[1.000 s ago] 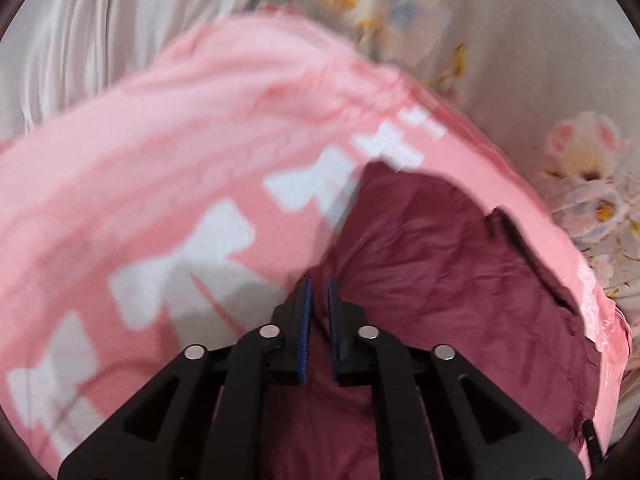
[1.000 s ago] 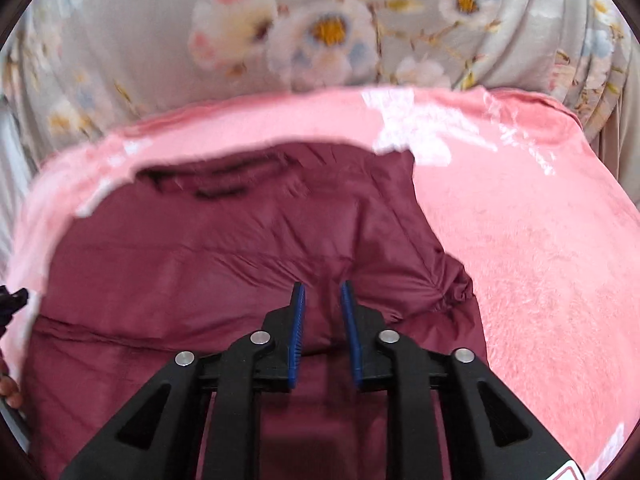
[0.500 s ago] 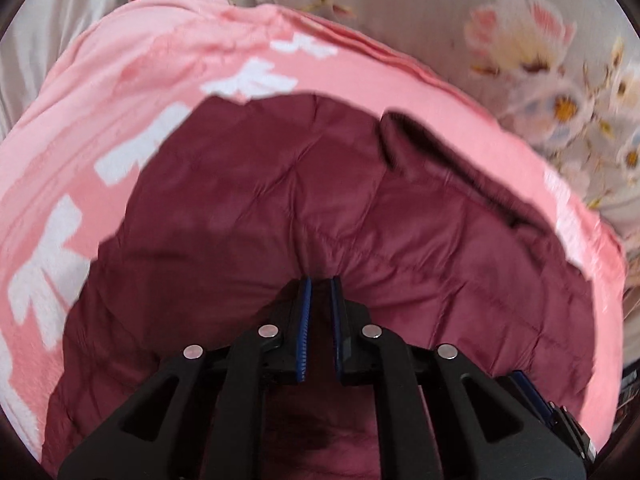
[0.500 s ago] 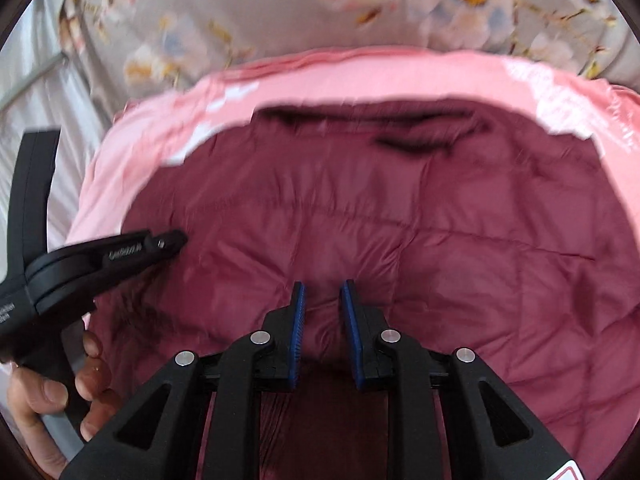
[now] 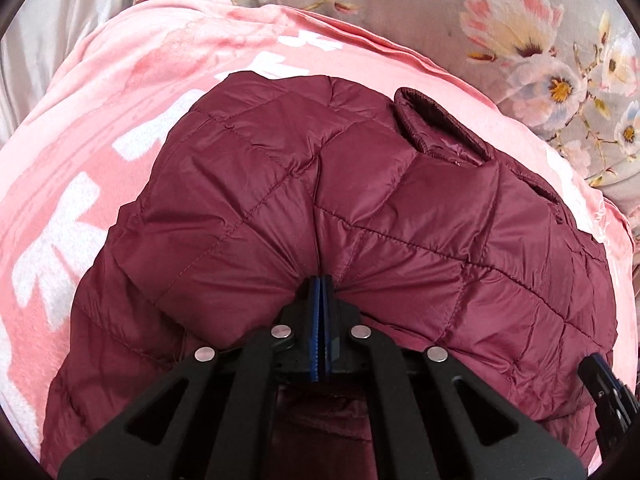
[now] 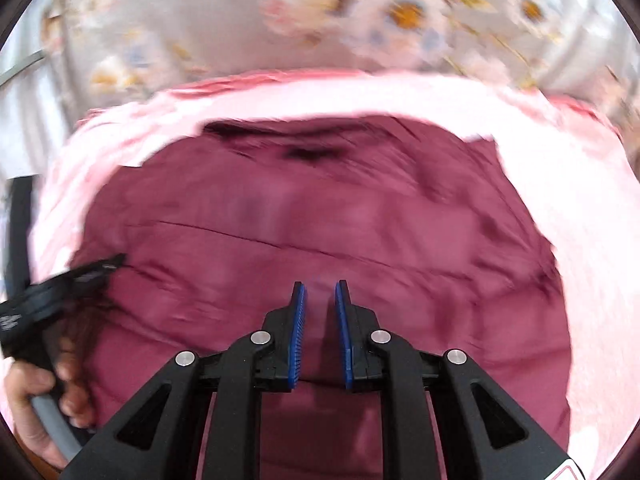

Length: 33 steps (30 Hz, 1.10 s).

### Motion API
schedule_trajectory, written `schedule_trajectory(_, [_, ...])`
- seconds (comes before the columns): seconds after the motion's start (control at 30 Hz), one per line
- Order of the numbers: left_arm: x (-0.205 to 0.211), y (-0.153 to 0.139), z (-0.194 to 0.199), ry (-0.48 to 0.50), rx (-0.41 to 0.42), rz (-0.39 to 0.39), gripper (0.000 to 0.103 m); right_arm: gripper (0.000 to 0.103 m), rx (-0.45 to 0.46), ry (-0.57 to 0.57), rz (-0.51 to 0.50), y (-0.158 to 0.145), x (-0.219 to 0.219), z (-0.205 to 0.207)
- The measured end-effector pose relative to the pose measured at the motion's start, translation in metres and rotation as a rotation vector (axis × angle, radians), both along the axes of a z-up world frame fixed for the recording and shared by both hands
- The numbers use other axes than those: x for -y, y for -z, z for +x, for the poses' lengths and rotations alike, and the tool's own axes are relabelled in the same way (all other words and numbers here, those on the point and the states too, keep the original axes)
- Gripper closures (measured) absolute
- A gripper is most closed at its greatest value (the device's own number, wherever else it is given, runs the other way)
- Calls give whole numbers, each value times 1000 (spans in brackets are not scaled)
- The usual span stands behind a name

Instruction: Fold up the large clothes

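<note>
Left gripper point(image 5: 320, 280): I read the jaws as fully closed, pinching a gather of the quilted maroon jacket point(image 5: 360, 208); creases radiate from the tips at lower centre of the left wrist view.
Right gripper point(image 6: 320, 286): jaws narrow and closing, jacket fabric bulging between the blue pads point(image 6: 298, 320); I cannot tell whether they press it yet, since the right wrist view is blurred.
Jacket location: spread across a pink blanket point(image 5: 80, 140), collar point(image 5: 436, 124) toward upper right of the left wrist view.
Step in hand: I judge this as securing both grips before a fold.
Next move: finish the right-side pinch, then lift both holds together and carry them over.
Surroundings: floral sheet point(image 5: 520, 40) along the top edge.
Obstructions: none seen; puffy fabric may slip.
</note>
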<state>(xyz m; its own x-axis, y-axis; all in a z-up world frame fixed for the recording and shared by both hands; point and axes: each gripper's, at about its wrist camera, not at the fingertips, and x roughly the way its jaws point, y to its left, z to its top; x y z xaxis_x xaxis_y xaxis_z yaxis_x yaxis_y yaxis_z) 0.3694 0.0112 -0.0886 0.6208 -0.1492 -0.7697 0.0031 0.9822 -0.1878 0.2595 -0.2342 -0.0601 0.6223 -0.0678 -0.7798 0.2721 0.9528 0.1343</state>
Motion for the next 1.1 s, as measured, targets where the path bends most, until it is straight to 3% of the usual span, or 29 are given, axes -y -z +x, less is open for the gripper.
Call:
schedule_trajectory(0.1, [3,0,-2,-7,14,11,102,92,-6,-6,47,14,9,3])
schedule_trajectory(0.3, [2,-5,-2,-6,5,-11,102,92,-13,-28,-15,10,0,9])
schedule_trajectory(0.33, [-1,-8,-1,-7,-1,-28,100,88,3,-26,-15,4,1,8])
schedule_trajectory(0.4, [-8,-20,2,-6,-9,-112,78,81,54,-14,6,-10,9,6])
schedule_trajectory(0.43, [-11,-29,4,-9,7,-160,54,74,91,-7,47,-21,15,9])
schedule_trajectory(0.47, [-14,-39,5,-17,29,-201,37,70,128,0,103,-29,23,15])
schedule_trajectory(0.5, [-15,-51,9,-23,58,-248,35,62,160,4,166,-36,31,22])
schedule_trajectory(0.6, [-4,-70,34,-3,57,-383,33,58,215,23,344,-38,54,49])
schedule_trajectory(0.7, [13,-63,66,-1,-9,-489,33,58,226,60,432,-29,67,74])
schedule_trajectory(0.9, [33,-20,107,-60,-154,-587,36,56,190,122,643,10,89,113])
schedule_trajectory(1.0, [39,-17,112,-62,-144,-592,37,56,175,109,681,22,84,126])
schedule_trajectory(1.1, [43,-14,115,-49,-156,-599,54,56,162,88,670,26,75,133])
